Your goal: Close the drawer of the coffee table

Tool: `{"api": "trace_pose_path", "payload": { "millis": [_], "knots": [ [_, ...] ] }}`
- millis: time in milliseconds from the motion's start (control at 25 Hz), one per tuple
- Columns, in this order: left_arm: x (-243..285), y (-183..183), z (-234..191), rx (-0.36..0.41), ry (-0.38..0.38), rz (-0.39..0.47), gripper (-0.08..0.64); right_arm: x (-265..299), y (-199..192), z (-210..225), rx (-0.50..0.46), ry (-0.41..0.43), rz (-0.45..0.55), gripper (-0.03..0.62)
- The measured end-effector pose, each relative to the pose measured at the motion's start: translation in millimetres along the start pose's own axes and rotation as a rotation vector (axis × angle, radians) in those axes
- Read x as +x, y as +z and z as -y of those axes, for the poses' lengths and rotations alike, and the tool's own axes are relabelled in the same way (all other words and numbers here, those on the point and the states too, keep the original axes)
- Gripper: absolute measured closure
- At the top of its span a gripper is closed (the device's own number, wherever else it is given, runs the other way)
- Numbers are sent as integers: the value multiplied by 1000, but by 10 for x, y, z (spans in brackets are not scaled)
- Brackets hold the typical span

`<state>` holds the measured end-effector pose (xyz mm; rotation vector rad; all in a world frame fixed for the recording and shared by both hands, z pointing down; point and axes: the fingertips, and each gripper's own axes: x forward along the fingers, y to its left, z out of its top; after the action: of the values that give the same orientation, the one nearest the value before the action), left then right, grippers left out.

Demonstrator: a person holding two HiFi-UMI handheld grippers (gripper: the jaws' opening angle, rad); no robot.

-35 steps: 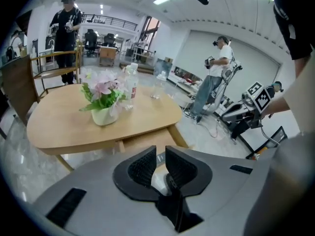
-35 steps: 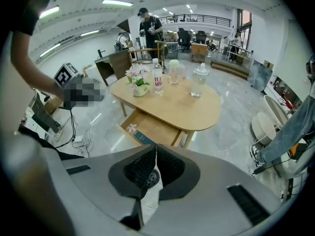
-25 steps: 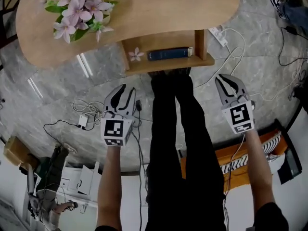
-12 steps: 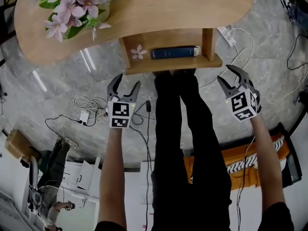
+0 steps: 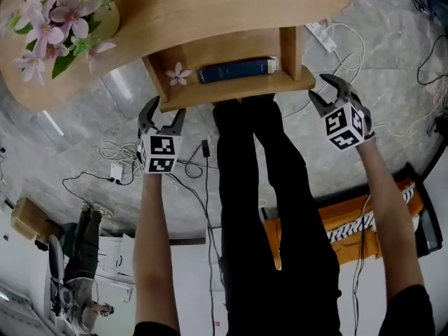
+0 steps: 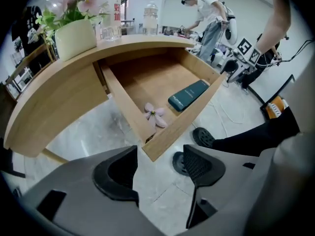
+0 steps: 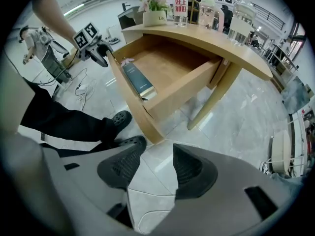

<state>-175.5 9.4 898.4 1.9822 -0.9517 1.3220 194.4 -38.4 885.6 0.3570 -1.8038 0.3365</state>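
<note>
Grey marble floor spreads under a curved wooden coffee table, whose surface carries a pot of pink flowers.

The drawer stands pulled out from under the surface toward the person's black-trousered legs. Its long axis runs left to right across the head view, and its front panel faces the person. Inside it, a dark blue book lies lengthwise along that panel, with 1 loose pink flower at the left end.

The left gripper points steeply down beside the drawer's front left corner. Its 2 jaws have just been opening and stand wide apart, with only floor between them. Its own view puts that corner just above the gap of the left gripper, clear of both pads.

The right gripper sits at the front right corner. Its jaws have also just been opening, stand wide, and hold nothing. The right gripper frames bare tile in its gap, and the corner stands just beyond it.

Only the head view shows the cables on the floor. Only the left gripper view shows another person standing in the background. The right gripper view alone shows the bottles on the surface, and it also shows the person's shoes beside the front panel.
</note>
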Motion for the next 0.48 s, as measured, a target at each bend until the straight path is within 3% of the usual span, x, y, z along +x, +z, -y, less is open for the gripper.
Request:
{"api": "trace_pose_path", "payload": {
  "millis": [240,480],
  "knots": [
    [147,43,19,13,-23,-19,264,139,108,-6,-38,-19,7,400],
    [224,98,-2,-19,-30,-7,267,276,157,36,-77,-42,1,450]
  ]
}}
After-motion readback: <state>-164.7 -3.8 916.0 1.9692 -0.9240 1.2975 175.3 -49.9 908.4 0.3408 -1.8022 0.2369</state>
